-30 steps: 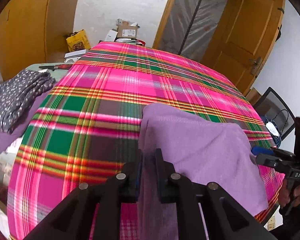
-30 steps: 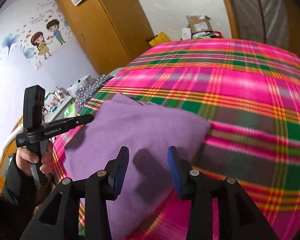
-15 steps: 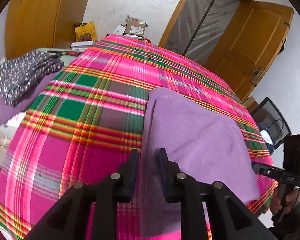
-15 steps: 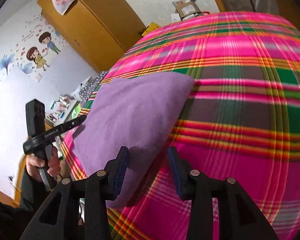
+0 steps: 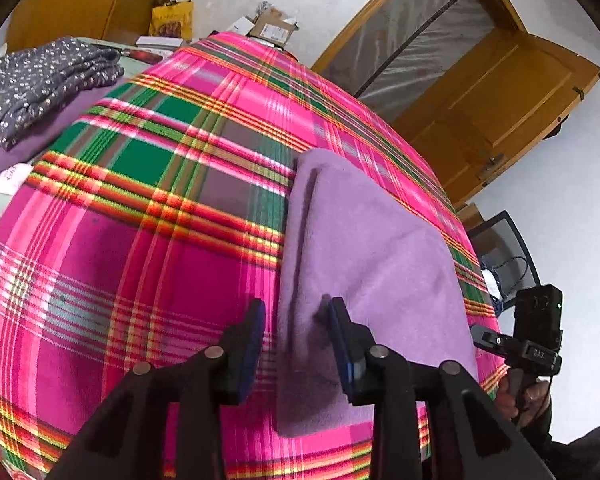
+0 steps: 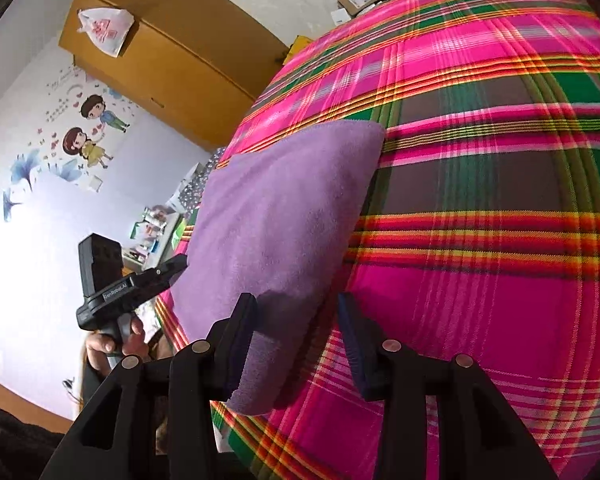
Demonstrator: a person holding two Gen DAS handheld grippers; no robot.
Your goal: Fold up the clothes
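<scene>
Cloth (image 5: 364,264), purple and folded into a thick oblong, lies flat on the plaid sheet (image 5: 148,264) at the near edge of the bed, its layered edge facing the middle of the bed. The left gripper (image 5: 296,340) hangs low over the near left corner of the cloth. Its jaws are opening, and the blue pads (image 5: 252,344) do not press on anything; the left edge of the cloth lies between them, loose. The right gripper (image 6: 296,340) stands at the other near corner. Its jaws are also opening a little, and the corner of the cloth lies between the pads (image 6: 240,344) without being pinched. In each view the other gripper shows at the side, held in a hand (image 6: 112,340) just off the bed edge.

On the far left of the bed, in the left wrist view, a dark dotted garment (image 5: 40,84) is piled on another purple piece. Behind the bed there are a wooden wardrobe (image 6: 172,60), some boxes (image 5: 272,28) and a wooden door (image 5: 496,108).
</scene>
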